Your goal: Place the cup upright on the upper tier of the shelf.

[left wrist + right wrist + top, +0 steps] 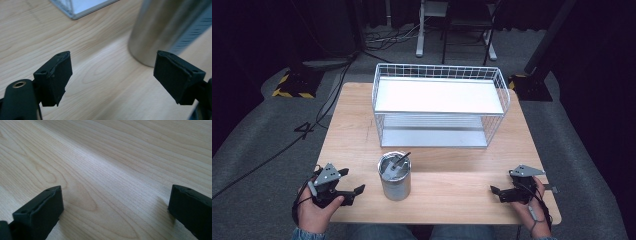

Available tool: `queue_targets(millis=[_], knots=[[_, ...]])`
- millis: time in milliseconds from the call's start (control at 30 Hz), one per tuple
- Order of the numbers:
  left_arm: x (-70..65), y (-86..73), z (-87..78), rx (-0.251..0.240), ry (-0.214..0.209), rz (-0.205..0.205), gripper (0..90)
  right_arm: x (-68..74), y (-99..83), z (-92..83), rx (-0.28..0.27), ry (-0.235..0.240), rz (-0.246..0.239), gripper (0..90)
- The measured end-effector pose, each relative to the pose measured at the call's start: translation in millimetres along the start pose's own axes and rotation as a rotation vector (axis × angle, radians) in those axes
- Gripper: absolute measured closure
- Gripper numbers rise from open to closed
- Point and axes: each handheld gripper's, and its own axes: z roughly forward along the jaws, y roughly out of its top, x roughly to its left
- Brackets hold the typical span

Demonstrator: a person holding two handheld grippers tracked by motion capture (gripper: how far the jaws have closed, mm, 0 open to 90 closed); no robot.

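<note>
Standing between two wide-spread, empty grippers' fingers (pixel 53 77): shiny steel cup (pixel 395 176), utensil inside.

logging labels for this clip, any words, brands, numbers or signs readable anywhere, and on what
No readable text anywhere.
Metal cup: bare steel, no label or brand visible.
Wire rack: plain white shelves, no print.
Table: bare wood grain.
Left claw and right claw: plain black, no lettering.
Yellow-black hazard stripes on the stand base: a pattern, no words.
</note>
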Motion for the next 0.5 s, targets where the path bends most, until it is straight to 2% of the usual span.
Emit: queue_targets(millis=[33,67,133,200,233,267,300,500], knots=[[-4.8,2.0,-2.3,-0.017,-0.029,0.015,15.9,-0.1,0.0,0.0,0.0,0.0,0.0,0.1],[-4.8,2.0,-2.3,-0.017,-0.029,0.015,15.9,-0.1,0.0,0.0,0.0,0.0,0.0,0.1],[-12.9,4.7,-4.4,-0.078,-0.085,0.002,15.9,-0.1,0.0,0.0,0.0,0.0,0.0,0.1],[-14.4,5.3,-4.6,-0.094,-0.096,0.001,15.9,0.0,0.0,0.0,0.0,0.0,0.0,0.1],[-18.2,7.1,-4.1,-0.131,-0.133,-0.01,15.9,0.1,0.0,0.0,0.001,-0.001,-0.001,0.1],[-18.2,7.1,-4.1,-0.131,-0.133,-0.01,15.9,0.1,0.0,0.1,0.001,-0.001,-0.001,0.1],[-22.5,8.7,-2.1,-0.163,-0.153,-0.015,15.8,0.1,0.0,0.0,0.001,-0.001,-0.001,0.1],[-34.0,13.2,5.9,-0.212,-0.165,-0.006,15.8,-0.1,0.0,0.0,0.0,0.0,0.0,0.1]])
